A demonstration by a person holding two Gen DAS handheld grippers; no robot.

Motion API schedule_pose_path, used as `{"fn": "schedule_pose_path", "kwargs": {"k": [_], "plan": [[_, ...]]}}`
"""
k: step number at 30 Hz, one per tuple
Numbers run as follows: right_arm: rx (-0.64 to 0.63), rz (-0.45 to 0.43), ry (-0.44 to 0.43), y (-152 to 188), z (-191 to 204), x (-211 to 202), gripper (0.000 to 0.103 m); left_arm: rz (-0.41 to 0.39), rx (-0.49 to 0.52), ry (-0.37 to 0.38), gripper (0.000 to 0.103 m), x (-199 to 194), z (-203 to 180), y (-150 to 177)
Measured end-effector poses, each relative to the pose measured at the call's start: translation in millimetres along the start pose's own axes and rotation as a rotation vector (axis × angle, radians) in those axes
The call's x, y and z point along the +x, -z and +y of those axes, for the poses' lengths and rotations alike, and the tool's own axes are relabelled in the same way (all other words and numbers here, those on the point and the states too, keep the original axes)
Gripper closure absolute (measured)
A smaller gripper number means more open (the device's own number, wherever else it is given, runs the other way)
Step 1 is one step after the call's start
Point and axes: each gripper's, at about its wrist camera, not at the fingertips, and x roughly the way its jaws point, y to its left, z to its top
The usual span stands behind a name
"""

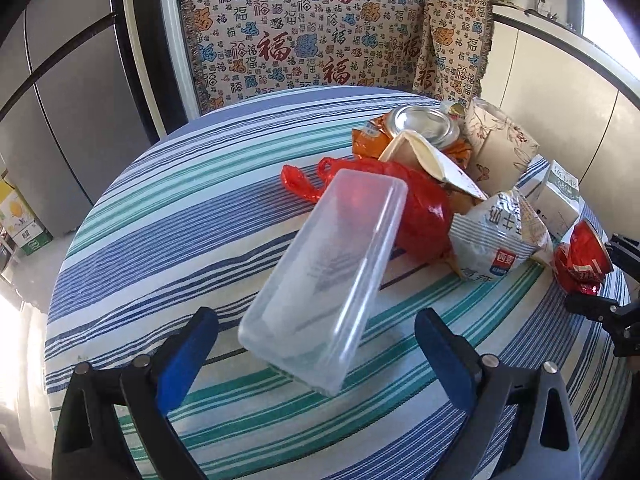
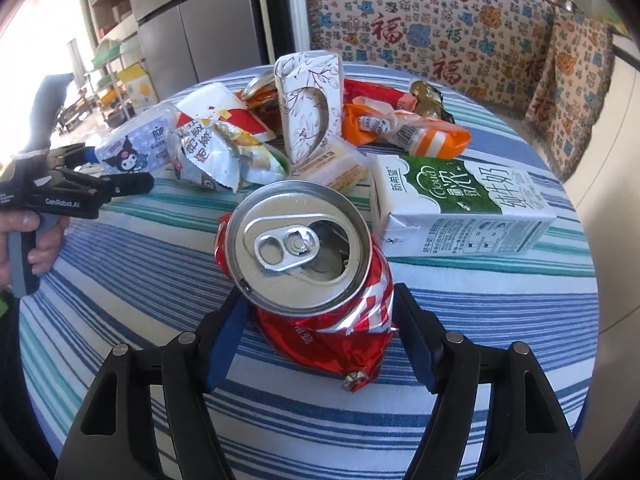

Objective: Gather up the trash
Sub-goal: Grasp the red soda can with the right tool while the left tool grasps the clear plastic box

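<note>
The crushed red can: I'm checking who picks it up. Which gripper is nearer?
Right. The right gripper has the crushed red can between its fingers; the left gripper sits off to the can's left, at the clear plastic box.

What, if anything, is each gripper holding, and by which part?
The left gripper holds nothing. The right gripper brackets the crushed red can at its dented body; whether it grips cannot be told.

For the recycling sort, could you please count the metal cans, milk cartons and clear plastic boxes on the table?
Metal cans: 2 (crushed red can, silver-topped can in pile)
Milk cartons: 1
Clear plastic boxes: 1
Total: 4
</note>
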Motion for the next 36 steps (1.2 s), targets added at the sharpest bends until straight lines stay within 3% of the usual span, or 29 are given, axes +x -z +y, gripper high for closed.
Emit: {"fn": "schedule_pose_path", "kwargs": {"k": [8,15,16,17,19,23,24,31,36], "plan": [[-0.052,0.016,-0.003,-0.8,1.5,-1.4,0.025,-0.029,-0.002,-0.017,0.044,-6.8,2.0,4.6],[-0.086,-0.011,-0.007,-6.6,-1.9,-10.8,0.024,-0.035,0.001,-0.003,0.045,-9.7,-2.4,8.1],[-0.093,-0.003,-0.016,-8.0,-1.4,-8.2,0.025,-0.03,0.0,-0.001,0.044,-8.1,-2.8,7.2],[-0.102,0.014,-0.03,-8.2,-0.3,-4.7,0.037,-0.028,0.001,0.0,0.044,-8.2,-2.7,7.6],[-0.106,0.022,-0.041,-7.2,1.2,-4.2,0.038,-0.04,-0.002,0.007,0.044,-10.5,-2.2,7.3],[-0.086,0.005,-0.063,-2.6,2.6,-16.2,0.038,-0.047,-0.024,0.029,0.069,-13.0,1.4,9.1],[-0.077,0.0,-0.064,-1.5,1.6,-19.8,0.038,-0.046,-0.035,0.035,0.071,-13.4,2.6,9.6],[0.028,-0.036,-0.088,9.0,-20.2,-52.4,0.038,-0.031,-0.1,0.009,0.071,-34.6,3.1,23.0],[0.07,-0.059,-0.086,19.7,-33.9,-71.6,0.038,-0.064,-0.142,-0.004,0.071,-67.3,-15.3,35.7]]}}
